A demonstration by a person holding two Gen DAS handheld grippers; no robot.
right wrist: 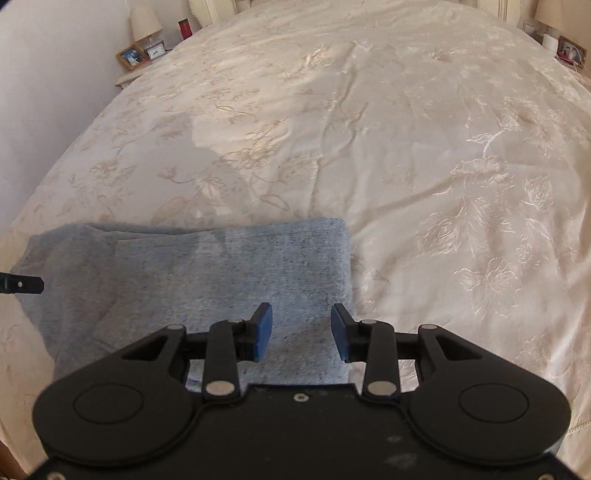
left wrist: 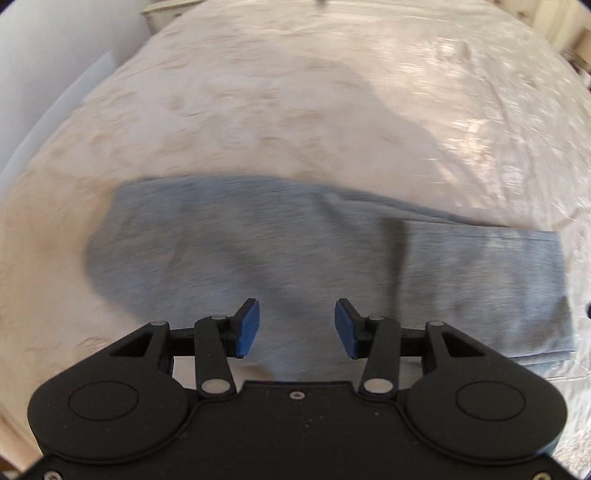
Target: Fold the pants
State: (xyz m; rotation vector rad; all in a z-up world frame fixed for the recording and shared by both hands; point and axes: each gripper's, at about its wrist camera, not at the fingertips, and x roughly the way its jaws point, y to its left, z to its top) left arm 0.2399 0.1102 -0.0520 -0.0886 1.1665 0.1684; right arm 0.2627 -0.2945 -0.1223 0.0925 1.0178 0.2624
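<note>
Grey-blue pants (left wrist: 258, 243) lie folded in a flat band across the near part of the bed; the left wrist view is blurred. My left gripper (left wrist: 297, 328) hangs above their middle, open, with nothing between its blue pads. In the right wrist view the pants (right wrist: 207, 280) end in a folded right edge. My right gripper (right wrist: 301, 330) hovers over that end, open and empty. A black part of the left gripper (right wrist: 22, 284) shows at the left edge there.
The cream embroidered bedspread (right wrist: 369, 129) stretches far beyond and to the right of the pants. A nightstand with a lamp (right wrist: 146, 22), clock and photo frame stands at the far left, another (right wrist: 565, 48) at the far right. A white wall (right wrist: 44, 74) runs along the left side.
</note>
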